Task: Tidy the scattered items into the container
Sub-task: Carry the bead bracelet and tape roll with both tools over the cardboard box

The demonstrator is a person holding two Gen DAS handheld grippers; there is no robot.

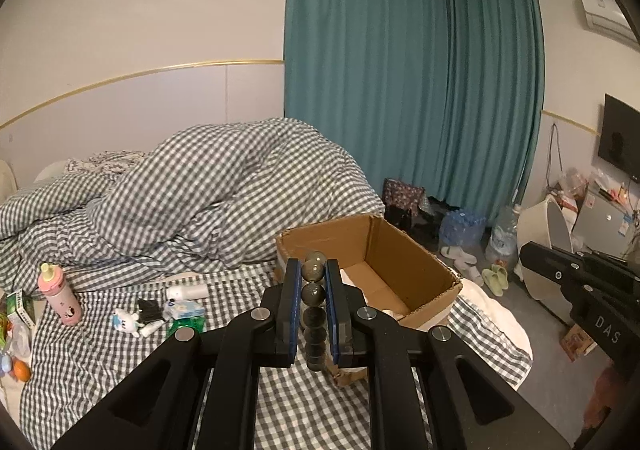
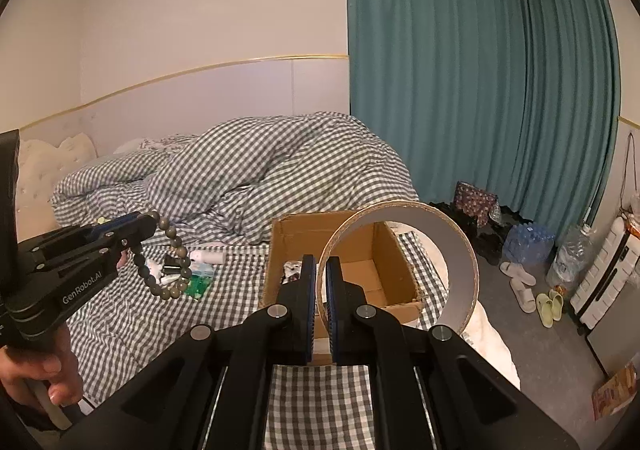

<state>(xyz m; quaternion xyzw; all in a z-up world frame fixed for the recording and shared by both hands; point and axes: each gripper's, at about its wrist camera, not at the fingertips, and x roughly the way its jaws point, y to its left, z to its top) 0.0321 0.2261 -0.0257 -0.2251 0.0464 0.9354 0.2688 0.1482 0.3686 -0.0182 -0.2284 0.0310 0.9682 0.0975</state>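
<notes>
My left gripper (image 1: 313, 270) is shut on a bead bracelet (image 1: 314, 296) of grey-green beads, held above the bed just left of the open cardboard box (image 1: 416, 262). The right wrist view shows that gripper (image 2: 146, 220) with the bracelet (image 2: 176, 254) hanging from it in a loop. My right gripper (image 2: 320, 270) is shut on a cardboard tape ring (image 2: 460, 250), held upright in front of the box (image 2: 280, 250). Small items lie scattered on the checked sheet: a pink bottle (image 1: 60, 290), a white tube (image 1: 188, 292), a small figure (image 1: 126, 322), green packets (image 1: 186, 324).
A bunched checked duvet (image 1: 224, 186) lies behind the items. More small things sit at the bed's left edge (image 1: 16, 354). On the floor to the right are slippers (image 2: 550, 306), water bottles (image 2: 528, 240) and a suitcase (image 2: 600, 282). Teal curtains (image 2: 460, 70) hang behind.
</notes>
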